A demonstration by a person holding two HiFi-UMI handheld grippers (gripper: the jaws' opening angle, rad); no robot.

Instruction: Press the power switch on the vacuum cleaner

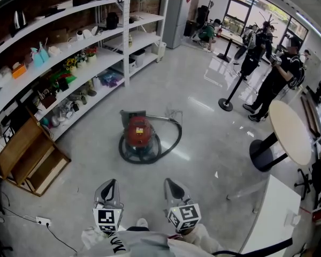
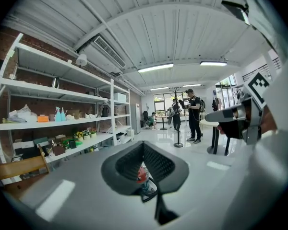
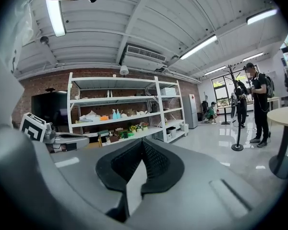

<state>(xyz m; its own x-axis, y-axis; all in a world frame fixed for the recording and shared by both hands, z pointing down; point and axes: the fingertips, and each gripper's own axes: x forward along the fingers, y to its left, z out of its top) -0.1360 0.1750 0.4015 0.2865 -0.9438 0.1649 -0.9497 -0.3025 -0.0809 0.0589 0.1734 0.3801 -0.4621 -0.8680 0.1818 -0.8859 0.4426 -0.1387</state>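
A red canister vacuum cleaner (image 1: 139, 134) stands on the grey floor in the middle of the head view, with its black hose (image 1: 174, 138) looped round it. Both grippers hang low at the near edge, well short of it. My left gripper (image 1: 108, 188) is shut with nothing in it; in the left gripper view (image 2: 143, 144) its jaws meet at the tips, and a bit of the vacuum cleaner (image 2: 142, 175) shows through the gap beneath. My right gripper (image 1: 173, 188) is also shut and empty (image 3: 143, 143). The power switch cannot be made out.
Long white shelves (image 1: 69, 63) full of small items run along the left. A wooden frame (image 1: 29, 154) leans at their near end, and a power strip (image 1: 43, 220) lies on the floor. A round table (image 1: 289, 133), a white cabinet (image 1: 273, 213), a stanchion (image 1: 227, 103) and people (image 1: 273, 79) are on the right.
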